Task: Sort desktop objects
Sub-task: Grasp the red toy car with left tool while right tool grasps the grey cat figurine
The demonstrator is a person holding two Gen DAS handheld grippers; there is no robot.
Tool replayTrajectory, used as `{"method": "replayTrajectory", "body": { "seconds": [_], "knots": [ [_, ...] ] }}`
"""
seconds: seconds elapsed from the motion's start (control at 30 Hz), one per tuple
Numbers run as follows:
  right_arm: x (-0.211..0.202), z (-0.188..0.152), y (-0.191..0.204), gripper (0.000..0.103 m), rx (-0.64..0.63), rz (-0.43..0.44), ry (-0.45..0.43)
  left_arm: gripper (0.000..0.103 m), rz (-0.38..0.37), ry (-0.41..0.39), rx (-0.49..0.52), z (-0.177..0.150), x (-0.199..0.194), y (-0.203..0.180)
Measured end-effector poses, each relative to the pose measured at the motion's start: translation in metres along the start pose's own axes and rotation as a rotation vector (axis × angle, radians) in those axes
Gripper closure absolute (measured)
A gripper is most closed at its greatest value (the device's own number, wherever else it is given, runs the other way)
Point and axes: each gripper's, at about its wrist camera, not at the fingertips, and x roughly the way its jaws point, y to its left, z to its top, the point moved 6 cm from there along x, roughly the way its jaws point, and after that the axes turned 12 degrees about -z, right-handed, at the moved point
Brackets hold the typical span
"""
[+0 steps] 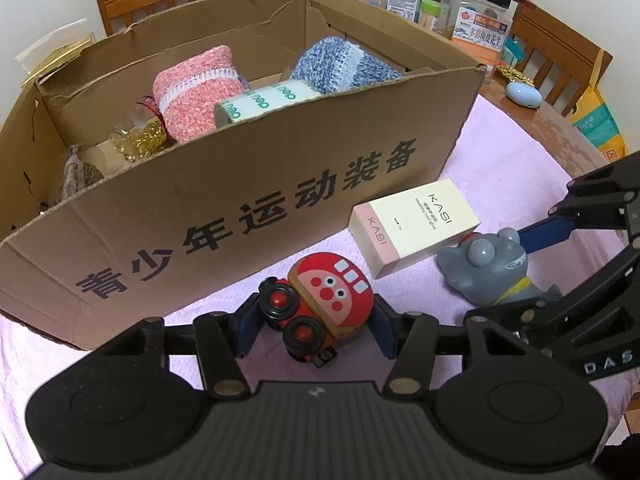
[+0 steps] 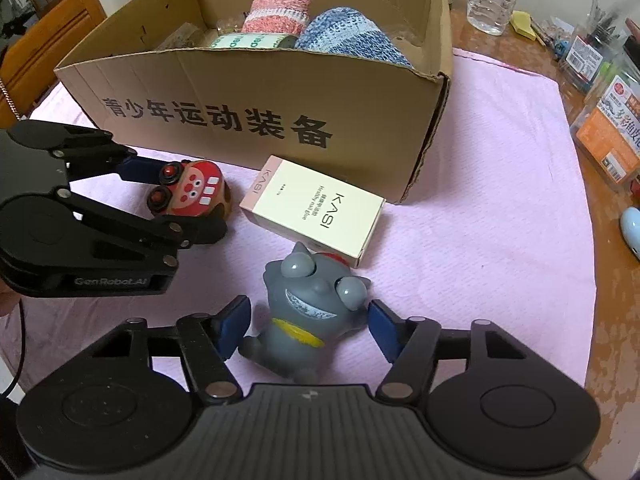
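A red toy train (image 1: 324, 300) with a cartoon face lies on the pink cloth (image 1: 500, 152) in front of the cardboard box (image 1: 224, 184). My left gripper (image 1: 318, 330) is shut on it, its blue pads pressing both sides; the right wrist view shows the same grip on the train (image 2: 192, 192). A grey big-eyed figure (image 2: 308, 304) lies on its back between the blue pads of my right gripper (image 2: 308, 330). A thin gap shows at the right pad, so that gripper is open around it. A cream and pink KASI carton (image 2: 316, 212) lies between both toys and the box.
The cardboard box (image 2: 240, 92) holds a pink knit roll (image 1: 196, 92), a blue knit roll (image 1: 340, 64), a tape roll (image 1: 260, 104) and a jar of yellow beads (image 1: 138, 140). Jars, bottles and packets (image 1: 476, 28) crowd the wooden table beyond the cloth. A pale blue device (image 1: 522, 94) lies right.
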Motion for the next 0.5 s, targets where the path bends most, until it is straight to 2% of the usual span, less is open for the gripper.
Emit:
{"method": "replayTrajectory", "body": {
  "seconds": [0.5],
  "knots": [
    [-0.016,0.007,-0.004,0.039,-0.046,-0.01,-0.042,0.047,-0.046,-0.008,0.03,0.004,-0.024,-0.003]
  ]
}}
